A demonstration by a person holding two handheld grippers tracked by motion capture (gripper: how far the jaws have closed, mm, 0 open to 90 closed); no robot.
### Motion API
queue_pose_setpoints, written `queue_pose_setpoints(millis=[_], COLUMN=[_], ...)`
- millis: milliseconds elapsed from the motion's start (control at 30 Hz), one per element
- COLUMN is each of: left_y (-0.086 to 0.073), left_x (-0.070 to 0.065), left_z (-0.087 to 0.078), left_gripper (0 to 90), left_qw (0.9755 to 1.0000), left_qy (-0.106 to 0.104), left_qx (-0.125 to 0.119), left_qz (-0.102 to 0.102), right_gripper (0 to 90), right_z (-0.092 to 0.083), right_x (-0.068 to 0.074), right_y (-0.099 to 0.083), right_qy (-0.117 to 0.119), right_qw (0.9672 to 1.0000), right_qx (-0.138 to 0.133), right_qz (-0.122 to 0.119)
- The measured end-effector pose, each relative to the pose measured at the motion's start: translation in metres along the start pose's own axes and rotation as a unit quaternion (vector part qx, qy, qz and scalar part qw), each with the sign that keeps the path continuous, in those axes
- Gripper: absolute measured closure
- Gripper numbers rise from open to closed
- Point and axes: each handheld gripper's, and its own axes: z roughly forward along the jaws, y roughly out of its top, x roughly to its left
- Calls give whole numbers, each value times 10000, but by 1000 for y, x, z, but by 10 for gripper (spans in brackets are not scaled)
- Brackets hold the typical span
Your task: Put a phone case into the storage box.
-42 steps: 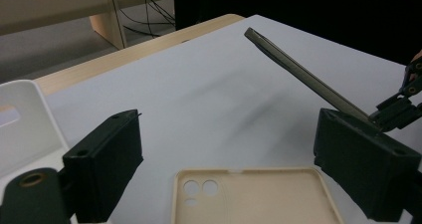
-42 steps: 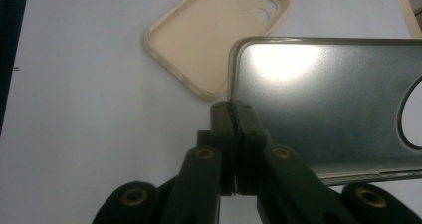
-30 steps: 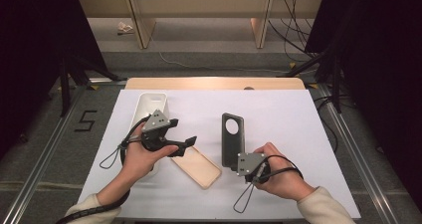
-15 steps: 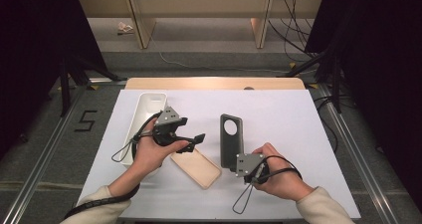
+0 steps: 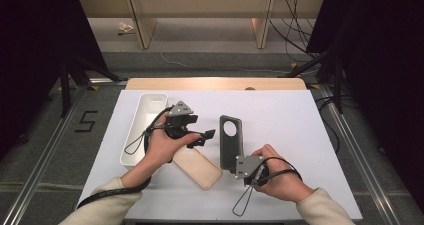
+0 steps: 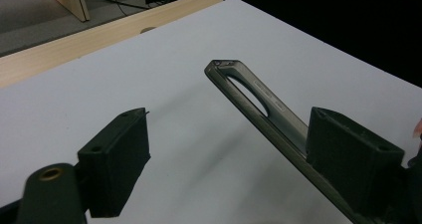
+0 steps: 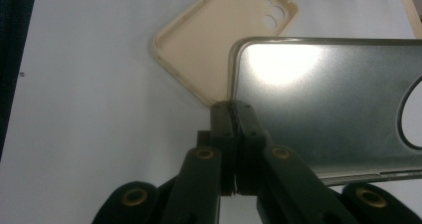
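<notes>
A dark phone case (image 5: 231, 140) with a round camera hole stands tilted above the white sheet. My right gripper (image 5: 245, 166) is shut on its near edge; in the right gripper view the jaws (image 7: 233, 107) pinch the dark case (image 7: 323, 99) at its corner. My left gripper (image 5: 206, 136) hovers open just left of the case, with nothing between its jaws. In the left gripper view the gripper (image 6: 229, 119) is open and the dark case (image 6: 259, 99) runs edge-on beside the right jaw. A beige phone case (image 5: 197, 167) lies hollow side up under my left hand and shows as the beige case (image 7: 219, 40) in the right gripper view.
A long white tray (image 5: 145, 127) lies on the left part of the white sheet (image 5: 300, 130). A wooden table edge (image 5: 215, 83) runs along the back. Metal rails and dark floor flank the table on both sides.
My left hand has carried its gripper rightward from beside the tray to close by the dark case. The right hand and the case have stayed put.
</notes>
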Motion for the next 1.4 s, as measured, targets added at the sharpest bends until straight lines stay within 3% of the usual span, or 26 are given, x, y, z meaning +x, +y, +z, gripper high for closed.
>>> queue_pose_setpoints(millis=[733, 1067, 1400], left_y=[6, 8, 11], left_x=[-3, -5, 1], left_z=[31, 45, 51], left_gripper=[221, 305, 455], left_qw=[9990, 9972, 9936], left_qy=[-124, -152, -205], left_qx=[305, 517, 549], left_qz=[-292, -517, -970], right_gripper=[897, 897, 897], right_z=[1, 1, 2], right_x=[1, 2, 4], right_y=[2, 3, 5], right_qy=[29, -28, 4], right_qw=[10000, 9999, 9999], right_qx=[11, 7, 40], right_qz=[-62, -99, -167])
